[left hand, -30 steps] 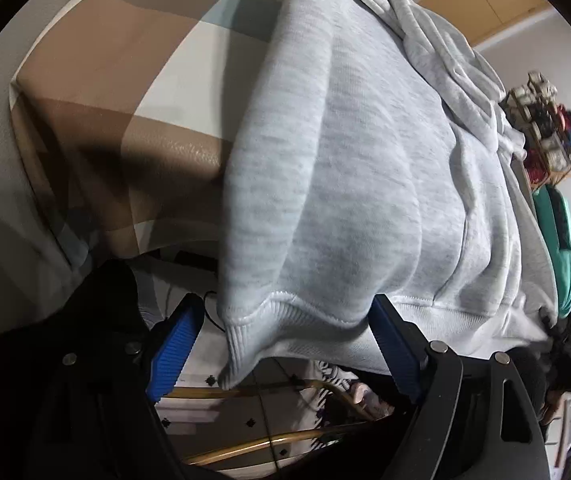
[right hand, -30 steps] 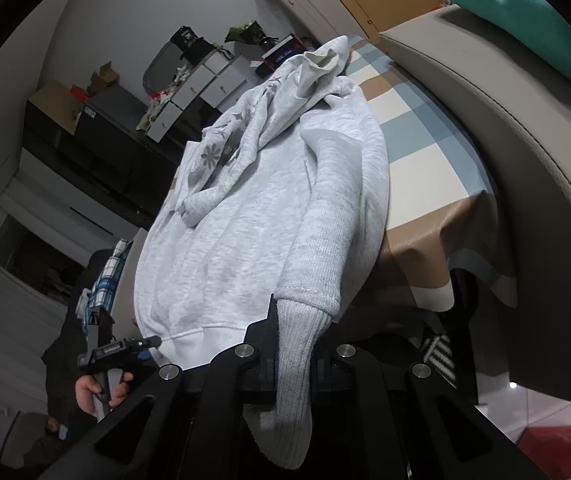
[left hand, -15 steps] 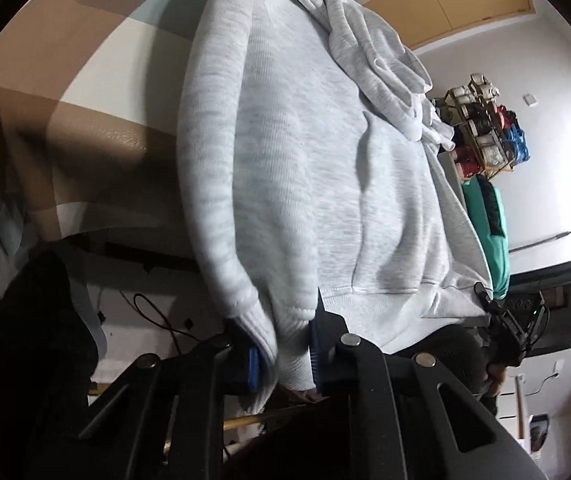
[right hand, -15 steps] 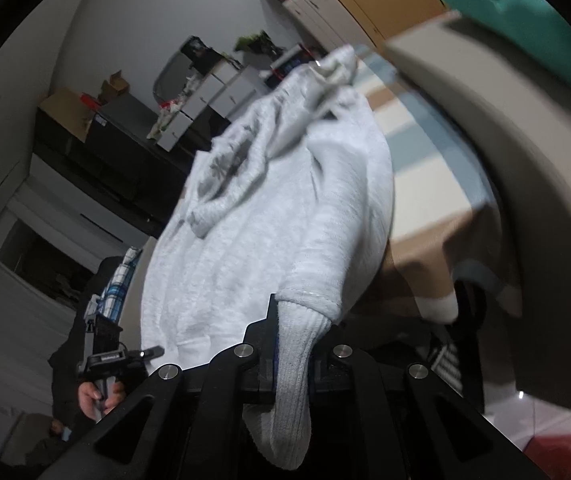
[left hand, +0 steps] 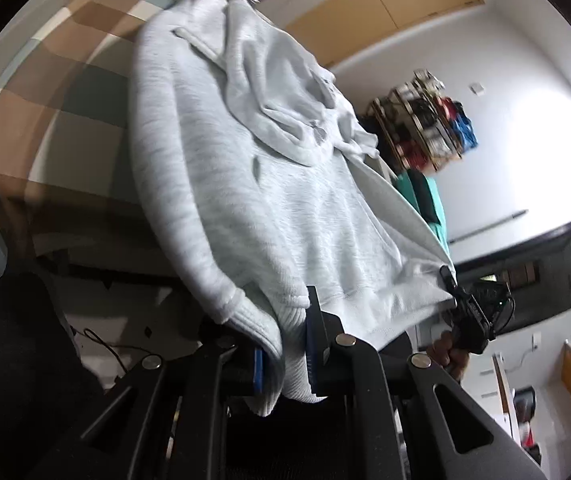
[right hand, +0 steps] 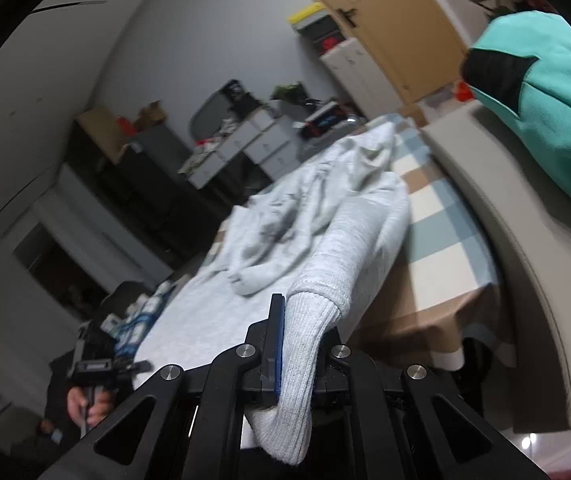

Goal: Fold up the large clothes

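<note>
While the grey hoodie [left hand: 245, 184] lies spread face-up on the checked worktop [left hand: 65, 92], its lower end is held off the near edge of that worktop by both grippers. The left gripper [left hand: 285, 352] is clamped on a ribbed cuff together with a corner of the hem; its blue fingers [left hand: 312, 344], having just been closing, are now narrow with the knit pressed between them. The right gripper [right hand: 295, 356] is shut on the other ribbed cuff [right hand: 305, 340], the cuff's end drooping below the fingers. The hood and a crumpled patterned lining are bunched toward the far end of the worktop. A teal garment [right hand: 545, 92] is draped on something pale beyond the worktop's right side, clear of the work.

The step in hand is judged to be carrying the lower part of the hoodie up and over toward the hood, so that the body is halved. It is done well if both grips are kept level with each other, so that the hem is drawn taut and the fold line runs square across the worktop. The cloth should be lifted clear of the worktop edge before being carried forward, lest the body be dragged and bunched. The sleeves should be laid inside the outline, and the grips released only once the hem rests flat on the chest.
</note>
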`<state>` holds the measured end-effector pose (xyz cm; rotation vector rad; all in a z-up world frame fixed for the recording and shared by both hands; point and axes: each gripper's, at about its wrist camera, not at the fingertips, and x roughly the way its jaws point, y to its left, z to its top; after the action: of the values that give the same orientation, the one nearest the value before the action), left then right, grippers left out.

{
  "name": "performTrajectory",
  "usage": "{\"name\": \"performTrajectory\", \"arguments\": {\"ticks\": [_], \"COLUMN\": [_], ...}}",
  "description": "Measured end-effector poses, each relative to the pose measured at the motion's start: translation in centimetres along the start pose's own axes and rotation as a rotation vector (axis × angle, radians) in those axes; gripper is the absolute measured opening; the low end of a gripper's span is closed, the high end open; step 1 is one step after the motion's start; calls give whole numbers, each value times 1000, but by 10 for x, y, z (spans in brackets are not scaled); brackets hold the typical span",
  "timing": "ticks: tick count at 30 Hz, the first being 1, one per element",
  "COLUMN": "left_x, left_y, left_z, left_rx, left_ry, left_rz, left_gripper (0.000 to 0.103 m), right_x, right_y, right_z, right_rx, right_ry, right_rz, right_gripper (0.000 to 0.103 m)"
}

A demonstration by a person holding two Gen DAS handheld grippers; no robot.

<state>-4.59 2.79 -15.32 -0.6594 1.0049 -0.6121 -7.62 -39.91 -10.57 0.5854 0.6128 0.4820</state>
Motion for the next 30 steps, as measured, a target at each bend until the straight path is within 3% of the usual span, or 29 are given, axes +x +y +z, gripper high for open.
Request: {"name": "performTrajectory", "arguments": {"ticks": [3, 7, 9, 12, 13, 17, 20, 23, 26, 30], "left_x": [-7, -33, -44, -43, -37, -8, 22, 51, 84, 104], "left_y": [-6, -14, -21, -32, -40, -62, -35, 13, 62, 103], "left_z": [3, 47, 97, 180, 217, 313, 374, 395, 407, 408], "left_rx": [4, -26, -47, -106, -111, -64, -190, -346, -468, -630], "left_ry": [10, -23, -68, -73, -58, -32, -23, -10, 40, 94], "left_rz": [-53, -154, -151, -156, -135, -3, -8, 12, 50, 4], "left_gripper": [10, 10, 10, 10, 10, 11, 11, 11, 14, 21], "right_x": [-17, -23, -16, 22, 41, 122, 187, 255, 294, 335], "right_y": [13, 24, 28, 31, 31, 14, -14, -63, -117, -161], "right_z": [-1, 32, 58, 125, 151, 242, 290, 312, 307, 294], "right_rx": [-64, -40, -30, 56, 83, 191, 293, 402, 534, 557], "right_ry": [-39, -99, -127, -123, -107, -81, -93, -17, 31, 187], "right_rz": [52, 77, 70, 20, -8, -138, -292, -421, -450, -457], "right_gripper": [7, 7, 7, 7, 7, 7, 7, 7, 7, 15]}}
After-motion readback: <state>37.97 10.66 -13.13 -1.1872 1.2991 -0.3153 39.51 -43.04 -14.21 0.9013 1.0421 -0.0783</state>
